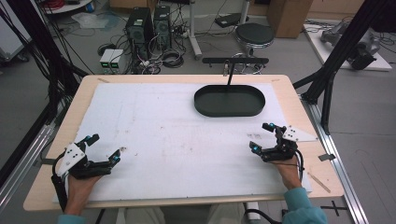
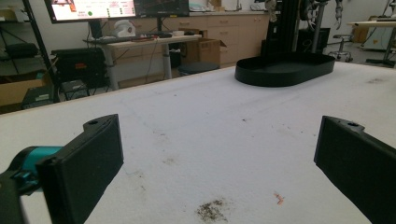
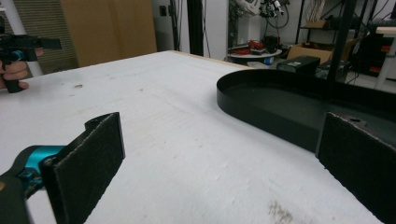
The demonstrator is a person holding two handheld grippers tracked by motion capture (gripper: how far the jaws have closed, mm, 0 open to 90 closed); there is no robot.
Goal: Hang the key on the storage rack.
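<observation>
The right gripper (image 3: 219,163) looks along its two black jaws, which stand wide apart with nothing between them; a teal part sits at the base of the nearer-left jaw. Below them lies the white table cover (image 3: 187,140), marked with a small dark smudge near the bottom edge. A black oval tray (image 3: 261,109), low-walled, rests on the cover ahead and to the right. At far left a hand (image 3: 14,72) grips the left gripper (image 3: 28,44).
</observation>
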